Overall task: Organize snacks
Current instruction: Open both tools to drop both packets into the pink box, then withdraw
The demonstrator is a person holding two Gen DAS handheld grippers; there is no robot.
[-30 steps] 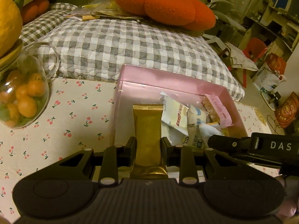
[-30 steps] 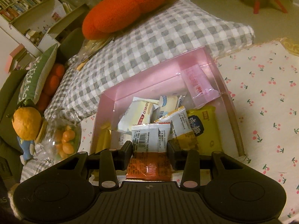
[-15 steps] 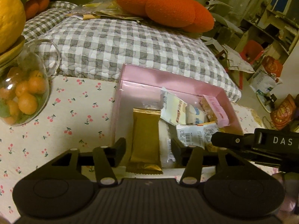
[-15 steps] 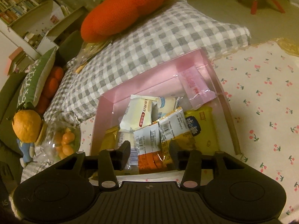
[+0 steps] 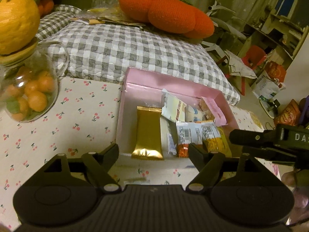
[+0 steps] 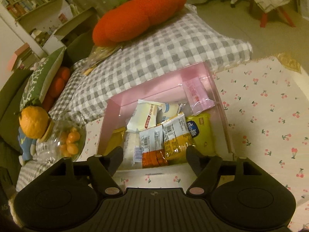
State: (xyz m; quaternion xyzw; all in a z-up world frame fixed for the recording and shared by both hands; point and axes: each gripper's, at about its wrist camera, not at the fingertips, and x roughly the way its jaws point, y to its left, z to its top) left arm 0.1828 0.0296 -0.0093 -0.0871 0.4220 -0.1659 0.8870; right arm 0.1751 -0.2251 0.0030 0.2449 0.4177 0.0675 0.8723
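Pink box [image 5: 210,93] holds the gold packet [image 5: 148,133] and other snacks; left gripper [image 5: 154,150] and right gripper [image 6: 154,154] hover near it, jaws opening, gripping nothing.

Right claw [image 6: 154,152] opening — snack packets [image 6: 164,133] fill pink box [image 6: 154,89].

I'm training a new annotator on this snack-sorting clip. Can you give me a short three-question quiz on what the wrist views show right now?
1. True or false: the gold packet lies inside the pink box.
2. What stands left of the box in the left wrist view? A) a glass jar of small oranges B) a kettle C) a stack of plates
3. Fill in: the left hand-held gripper and the right hand-held gripper each grip ____.

Key: 1 true; 2 A, the jar; 3 nothing, both sets of jaws are opening clear of the packets.
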